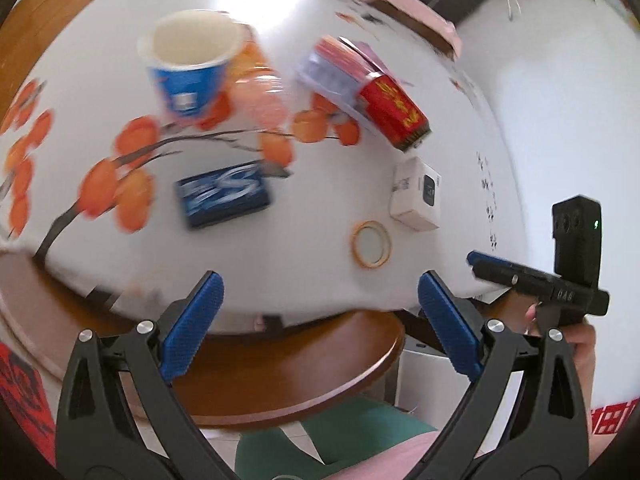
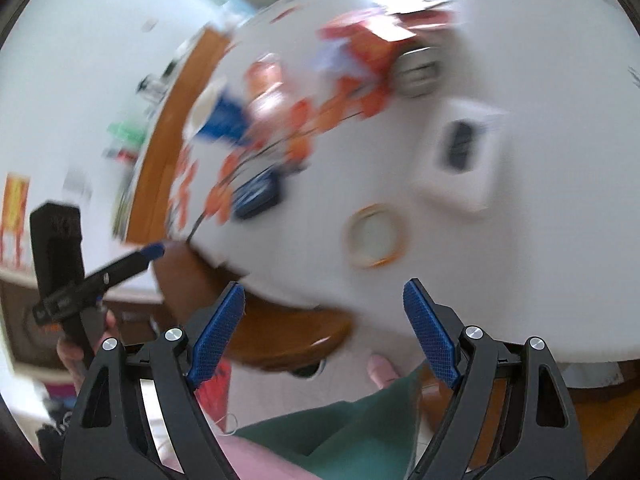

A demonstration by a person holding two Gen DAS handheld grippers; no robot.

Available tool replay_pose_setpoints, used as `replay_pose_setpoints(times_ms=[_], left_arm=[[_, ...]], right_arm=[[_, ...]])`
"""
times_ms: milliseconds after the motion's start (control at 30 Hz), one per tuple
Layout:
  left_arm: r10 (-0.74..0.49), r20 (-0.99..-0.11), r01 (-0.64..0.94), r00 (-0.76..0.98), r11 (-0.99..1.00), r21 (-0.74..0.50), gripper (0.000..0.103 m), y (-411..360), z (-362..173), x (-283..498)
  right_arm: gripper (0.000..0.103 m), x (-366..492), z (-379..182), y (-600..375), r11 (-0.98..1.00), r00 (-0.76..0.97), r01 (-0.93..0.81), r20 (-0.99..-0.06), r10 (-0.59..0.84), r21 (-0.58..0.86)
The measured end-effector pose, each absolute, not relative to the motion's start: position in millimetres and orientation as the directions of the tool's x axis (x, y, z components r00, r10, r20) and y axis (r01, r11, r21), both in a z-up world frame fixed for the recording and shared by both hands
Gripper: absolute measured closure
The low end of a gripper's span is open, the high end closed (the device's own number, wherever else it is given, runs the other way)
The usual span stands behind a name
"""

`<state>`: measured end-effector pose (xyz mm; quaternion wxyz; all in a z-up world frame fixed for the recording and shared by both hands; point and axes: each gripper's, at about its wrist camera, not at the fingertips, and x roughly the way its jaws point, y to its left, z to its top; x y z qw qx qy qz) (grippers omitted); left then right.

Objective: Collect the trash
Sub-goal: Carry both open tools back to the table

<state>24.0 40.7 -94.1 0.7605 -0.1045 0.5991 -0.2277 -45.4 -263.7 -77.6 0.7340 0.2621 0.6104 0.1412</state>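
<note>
Standing upright on the table, the blue paper cup looks empty; both claws gape wide.

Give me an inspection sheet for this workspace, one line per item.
Surface: round table under a white cloth printed with orange fruit and dark branches; wooden rim shows at the near edge.
Job's things: blue paper cup, upright, looks empty; blue pack lying flat; red box on its side; white box; tape ring flat near the edge.
Clutter: clear packet with red and purple print behind the red box.
Grippers: left tongs open, empty, short of the table edge; right tongs open, empty.
Cables: nothing seen.
Surroundings: white wall, a plant top right, green cloth below. Right wrist view is motion-blurred.
</note>
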Motion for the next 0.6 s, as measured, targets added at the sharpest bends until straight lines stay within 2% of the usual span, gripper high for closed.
replay_pose_setpoints(times_ms=[233, 600], left_arm=[[-0.441, -0.884, 0.256, 0.155, 0.882, -0.395, 0.008, -8.3, -105.8, 65.2], [-0.408, -0.907, 0.216, 0.103, 0.899, -0.38, 0.008, 19.5, -138.6, 100.0]], right_arm=[[0.021, -18.4, -100.0, -303.8, 0.844, 0.202, 0.176, -0.858, 0.473, 0.507], [0.021, 8.7, -131.8, -297.3, 0.851, 0.138, 0.198, -0.873, 0.467, 0.486]])
